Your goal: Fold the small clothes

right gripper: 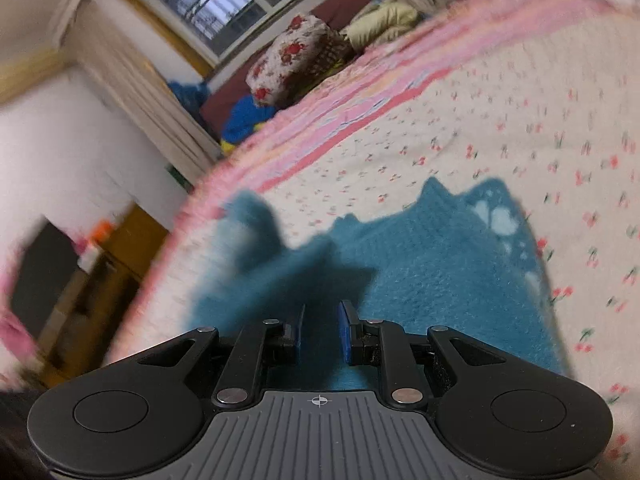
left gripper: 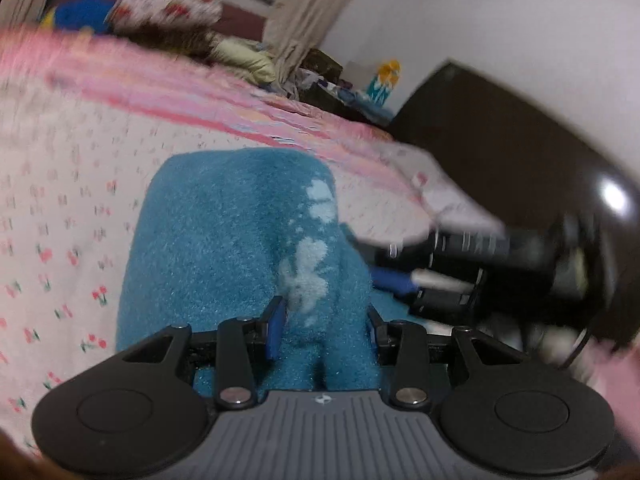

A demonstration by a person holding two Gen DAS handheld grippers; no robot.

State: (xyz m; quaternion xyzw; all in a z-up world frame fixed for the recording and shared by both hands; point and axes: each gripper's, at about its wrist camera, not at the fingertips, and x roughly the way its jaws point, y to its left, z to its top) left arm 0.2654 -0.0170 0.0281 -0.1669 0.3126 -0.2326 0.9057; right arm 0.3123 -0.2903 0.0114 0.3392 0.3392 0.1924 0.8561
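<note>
Left wrist view first: nearest the lens, the left gripper (left gripper: 326, 322) has its blue-padded jaws partly apart with a raised fold of the teal fleece garment (left gripper: 224, 248) bunched between them, and the pads look pressed into the pile, so call it clamped on that fold, though motion blur makes this hard to be sure of. The garment runs forward from the jaws across the bedspread (left gripper: 60, 200), pale patches showing on its right side. Just right of it, blurred, the right gripper (left gripper: 394, 280) comes in with a blue-tipped finger reaching toward the fleece edge; whether it touches I cannot tell.

Over on the right wrist view, those jaws stand a little apart, blue pad visible on the right one, with fleece lying under and between them; the pads do not look to be pressing on it. The garment spreads ahead with peaked, ragged-looking edges, one corner lifted and smeared at left.

Beneath it all lies a white quilted bedspread with small red flowers and a pink striped border. Beyond the border: a floral-covered bundle (right gripper: 288, 60), a blue heap (right gripper: 244, 120), a yellowish bundle (right gripper: 380, 16). Farther still, beige curtains (right gripper: 132, 80), a window (right gripper: 208, 0), white walls, and a dark headboard (left gripper: 500, 140) at right.
</note>
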